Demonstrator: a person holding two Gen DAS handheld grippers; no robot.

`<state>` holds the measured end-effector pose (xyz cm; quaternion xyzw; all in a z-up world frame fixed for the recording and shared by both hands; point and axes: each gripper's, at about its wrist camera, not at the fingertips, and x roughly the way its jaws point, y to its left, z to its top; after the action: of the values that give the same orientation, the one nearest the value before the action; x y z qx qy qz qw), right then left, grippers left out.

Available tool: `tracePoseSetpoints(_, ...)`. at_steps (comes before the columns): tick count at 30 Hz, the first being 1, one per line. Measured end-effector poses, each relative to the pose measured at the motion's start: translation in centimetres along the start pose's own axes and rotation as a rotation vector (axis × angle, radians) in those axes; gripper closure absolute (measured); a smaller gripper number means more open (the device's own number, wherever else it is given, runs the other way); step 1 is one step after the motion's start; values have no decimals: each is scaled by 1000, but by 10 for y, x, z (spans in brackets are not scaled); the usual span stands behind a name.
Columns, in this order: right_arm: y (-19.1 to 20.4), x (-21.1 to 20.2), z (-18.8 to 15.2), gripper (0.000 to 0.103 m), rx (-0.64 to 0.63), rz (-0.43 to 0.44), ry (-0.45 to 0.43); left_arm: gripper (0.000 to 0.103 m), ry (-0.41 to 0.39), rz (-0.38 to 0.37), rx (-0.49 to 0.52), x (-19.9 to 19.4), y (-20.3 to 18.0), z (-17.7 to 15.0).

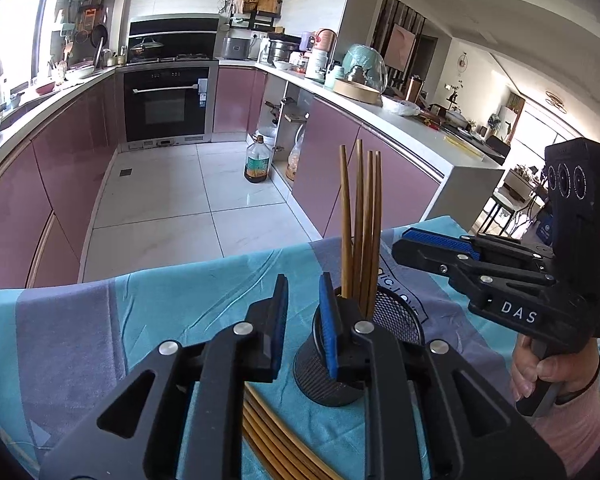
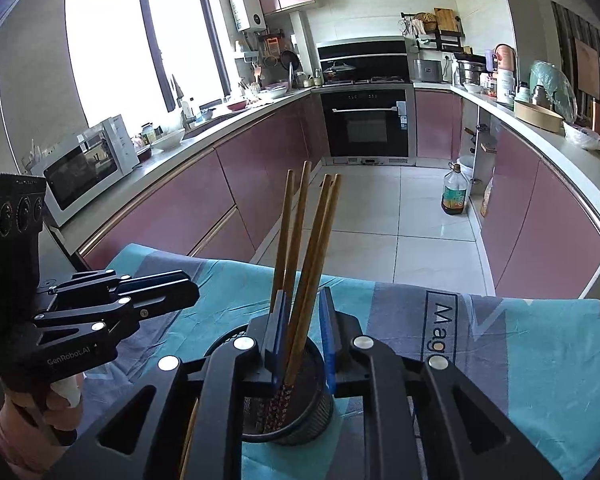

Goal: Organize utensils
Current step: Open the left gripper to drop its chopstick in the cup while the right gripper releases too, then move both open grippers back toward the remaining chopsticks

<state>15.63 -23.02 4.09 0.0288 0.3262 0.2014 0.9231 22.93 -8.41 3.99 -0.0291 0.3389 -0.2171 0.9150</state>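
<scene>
chopsticks (image 2: 300, 280): four upright in mesh holder (image 2: 300, 412), tips down, fanning slightly | right hand-held gripper (image 2: 305, 344): spread, straddling them above holder | left hand-held gripper (image 1: 305, 320): spread, empty, holder just ahead-right | loose chopsticks (image 1: 276, 440): flat on worktop cloth (image 1: 160, 312) beneath it

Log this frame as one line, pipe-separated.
task: organize utensils | right gripper: open around wooden chopsticks in black mesh holder | left gripper: open, empty | loose chopsticks on blue cloth
</scene>
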Motion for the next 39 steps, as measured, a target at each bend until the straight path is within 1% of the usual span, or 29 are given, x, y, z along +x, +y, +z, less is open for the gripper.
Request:
tracePoseSetpoints(1,0,-4,-1,84,2,-1,-10,81,-9,11,2,-4,0,-3)
tracePoseSetpoints(5,7,-25,-7,78,-22,19,-65,74,-40,54,6,-22,7,-17)
tracePoseSetpoints(7,16,-40,-12,74,-55,28,-96,67,-44,78,7,-30,11,-25)
tracePoseSetpoints(9,25,-54,-18,70,-88,54,-125,63,-43,107,14,-38,15,-40)
tracePoseSetpoints(11,35,-65,-29,66,-119,96,-134,62,-29,131,20,-43,19,-54)
tracePoseSetpoints(13,46,-65,-44,62,-142,128,-109,60,7,143,22,-44,23,-71)
tracePoseSetpoints(14,50,-60,-52,62,-147,139,-84,60,27,147,20,-43,24,-80)
tracePoseSetpoints(16,58,-45,-68,62,-153,142,-16,60,73,141,13,-40,26,-101)
tracePoseSetpoints(20,64,-8,-103,62,-101,177,139,60,151,125,-8,-30,27,-137)
tracePoseSetpoints(23,72,11,-124,64,-89,176,213,60,186,111,-13,-24,25,-154)
tracePoseSetpoints(24,75,15,-130,66,-92,168,231,60,193,109,-12,-23,25,-158)
tracePoseSetpoints(25,78,18,-135,68,-96,159,244,60,197,108,-11,-22,25,-162)
tracePoseSetpoints(28,84,22,-140,69,-103,152,258,59,200,102,-9,-21,18,-168)
tracePoseSetpoints(31,87,24,-143,69,-116,122,258,59,207,97,-5,-20,15,-173)
tracePoseSetpoints(35,89,25,-145,70,-117,109,254,59,218,89,3,-20,10,-176)
tracePoseSetpoints(39,93,26,-147,70,-127,97,249,59,227,102,16,-16,8,-176)
